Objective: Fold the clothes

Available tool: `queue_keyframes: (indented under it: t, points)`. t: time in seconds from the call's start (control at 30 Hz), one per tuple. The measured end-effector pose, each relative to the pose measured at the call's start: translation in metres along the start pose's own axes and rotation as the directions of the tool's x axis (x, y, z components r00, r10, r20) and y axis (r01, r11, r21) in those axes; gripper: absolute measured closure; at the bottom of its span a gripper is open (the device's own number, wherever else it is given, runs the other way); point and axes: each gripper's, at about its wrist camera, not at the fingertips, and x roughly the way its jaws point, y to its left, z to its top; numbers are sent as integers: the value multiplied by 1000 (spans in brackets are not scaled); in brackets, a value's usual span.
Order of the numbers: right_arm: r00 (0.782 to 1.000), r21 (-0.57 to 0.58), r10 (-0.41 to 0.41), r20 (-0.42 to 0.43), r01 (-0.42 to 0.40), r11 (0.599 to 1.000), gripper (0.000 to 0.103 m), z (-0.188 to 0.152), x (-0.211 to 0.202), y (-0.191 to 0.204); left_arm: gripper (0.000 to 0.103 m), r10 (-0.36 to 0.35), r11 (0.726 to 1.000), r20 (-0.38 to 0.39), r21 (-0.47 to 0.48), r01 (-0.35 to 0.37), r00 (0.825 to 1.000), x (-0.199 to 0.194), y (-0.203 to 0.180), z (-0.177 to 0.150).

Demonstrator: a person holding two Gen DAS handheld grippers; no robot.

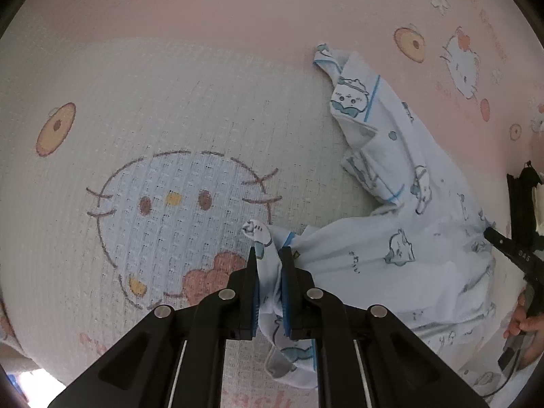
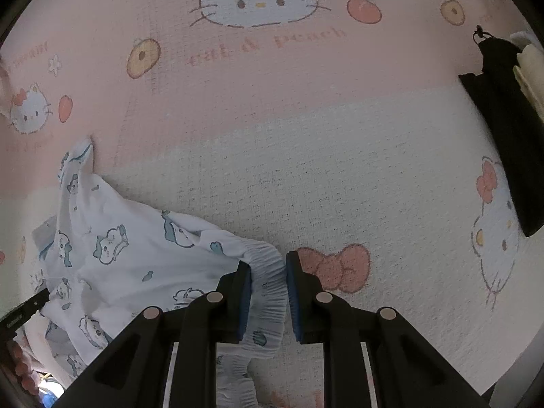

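A white pyjama garment (image 1: 408,238) with blue cartoon prints lies crumpled on a pink and white cat-print sheet (image 1: 170,102). My left gripper (image 1: 268,255) is shut on a blue-piped edge of it, and a bunched strip of cloth rises between the pads. In the right wrist view the same garment (image 2: 136,255) spreads to the left. My right gripper (image 2: 268,261) is shut on its gathered elastic waistband (image 2: 268,302), which fills the gap between the blue pads. Both grippers point steeply down at the sheet (image 2: 306,136).
A black drawstring pouch (image 2: 503,136) lies at the right beside a pale object; it also shows as a dark pouch (image 1: 520,197) at the left view's right edge. A person's hand (image 1: 523,323) holds the other tool there. Fingers (image 2: 17,357) show at the lower left.
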Motion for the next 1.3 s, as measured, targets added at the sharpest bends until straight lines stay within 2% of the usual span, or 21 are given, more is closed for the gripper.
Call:
queue_keyframes:
  t: [0.07,0.1,0.13,0.2,0.27,0.33,0.43,0.5,0.7,0.8,0.9,0.93,1.07,1.13,1.17,1.2,1.27,1.3]
  points:
    - [1000,-25,-2,-3,2,1000,85,1,0,5,95,-51,998,32,-21,52,998,-6,6,-2]
    - [1000,-38,0,2,0,999,85,1,-2,8,95,-95,993,42,-63,98,995,-10,10,-1]
    - [1000,-56,6,6,-6,998,84,1,-4,10,94,-139,984,53,-103,144,989,-14,15,0]
    - [1000,-73,13,23,-11,997,76,2,-10,12,94,-216,958,79,-175,227,973,-22,25,2]
    - [999,-75,19,46,-15,997,45,2,-16,12,93,-248,943,104,-203,265,963,-30,30,5]
    - [997,-40,34,73,-31,999,36,2,-22,6,93,-246,939,116,-219,266,962,-36,29,11]
    - [992,26,94,89,-97,995,36,2,-26,-3,93,-249,939,115,-214,269,962,-37,24,21]
    - [991,44,104,86,-108,993,36,2,-28,-10,93,-266,933,97,-222,281,959,-30,23,30]
    - [998,-30,56,0,-56,998,36,4,-2,10,93,-386,873,27,-314,374,922,-1,43,30]
    - [998,-51,68,-4,-68,996,36,2,0,17,93,-383,861,26,-353,367,924,-4,46,42]
    - [997,-57,76,4,-76,996,36,-3,-8,18,92,-409,840,42,-374,394,912,-10,44,48]
    - [997,-54,77,4,-76,996,36,-3,-8,17,92,-410,840,48,-368,398,911,-13,42,50]
    - [997,-33,73,-7,-73,997,36,-2,-7,17,92,-348,898,35,-275,344,937,-13,22,69]
    - [998,-26,68,-12,-68,997,36,-2,-5,16,89,-344,908,13,-251,336,939,-12,15,75]
    - [998,-22,65,-14,-65,998,36,-2,-5,16,78,-345,909,12,-244,338,938,-11,13,75]
    - [998,-19,62,-16,-63,998,36,-2,-4,15,57,-347,910,11,-236,340,938,-9,11,75]
    - [998,-17,65,-22,-65,998,36,-1,-3,17,32,-342,911,21,-236,337,939,-5,11,74]
    - [997,-19,67,-26,-67,998,36,-1,-2,18,32,-343,909,16,-245,336,939,-3,14,71]
